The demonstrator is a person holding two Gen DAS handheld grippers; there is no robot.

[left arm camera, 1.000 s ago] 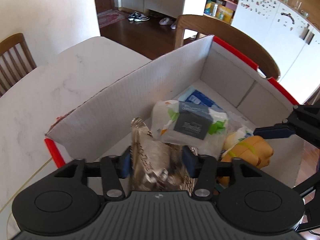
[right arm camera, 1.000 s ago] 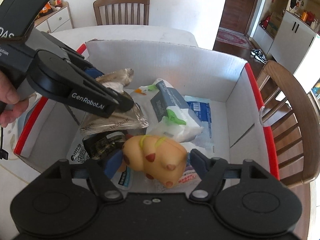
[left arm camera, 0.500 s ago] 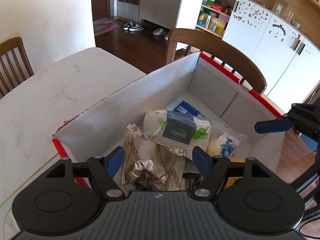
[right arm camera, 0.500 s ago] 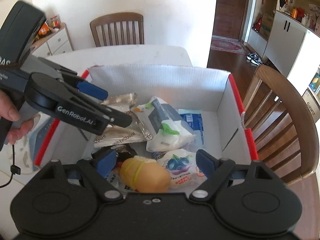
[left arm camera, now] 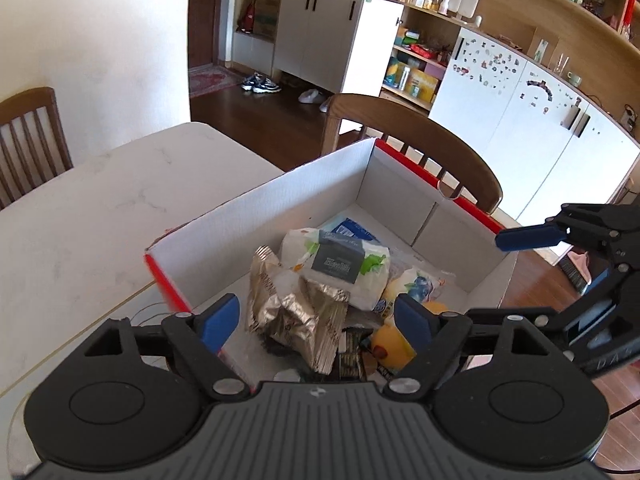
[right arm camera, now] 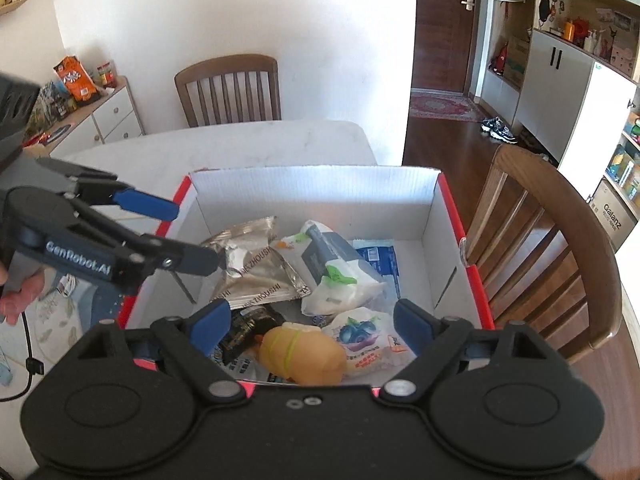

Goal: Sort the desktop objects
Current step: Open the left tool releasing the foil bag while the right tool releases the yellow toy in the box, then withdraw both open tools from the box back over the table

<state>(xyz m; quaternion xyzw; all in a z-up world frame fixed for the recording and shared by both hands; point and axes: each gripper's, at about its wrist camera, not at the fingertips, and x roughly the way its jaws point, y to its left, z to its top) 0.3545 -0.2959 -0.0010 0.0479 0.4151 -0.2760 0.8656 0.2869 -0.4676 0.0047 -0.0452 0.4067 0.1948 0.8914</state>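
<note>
Left hand-held gripper [left arm camera: 316,320]: the jaws are spread wide and are opening further. Nothing is clamped; the blue pads touch no item. The crumpled gold foil packet [left arm camera: 296,308] shows between the fingers in the left wrist view but lies loose in the cardboard box [left arm camera: 256,236] beneath.

Right hand-held gripper [right arm camera: 312,322]: the jaws are spread wide and are opening further. Nothing is gripped. The yellow plush toy [right arm camera: 304,354] and the blueberry snack pouch [right arm camera: 360,340] lie below and between the fingers, clear of both pads.

Location of the sorted items: all are inside the white-walled, red-edged box, which sits on the white marble counter [left arm camera: 80,216].

Count of box contents, as visible:
- one gold foil packet
- one wet-wipes pack with grey label [right arm camera: 336,268]
- one blue-and-white flat pack [right arm camera: 380,258], partly under the wipes
- one blueberry snack pouch
- one yellow plush toy
- one black wrapper [right arm camera: 244,328], mostly covered

Around the counter: two wooden chairs, one at the far side [right arm camera: 228,88] and one beside the box [right arm camera: 548,248]. A person's hand [right arm camera: 20,292] holds the left unit's handle.
</note>
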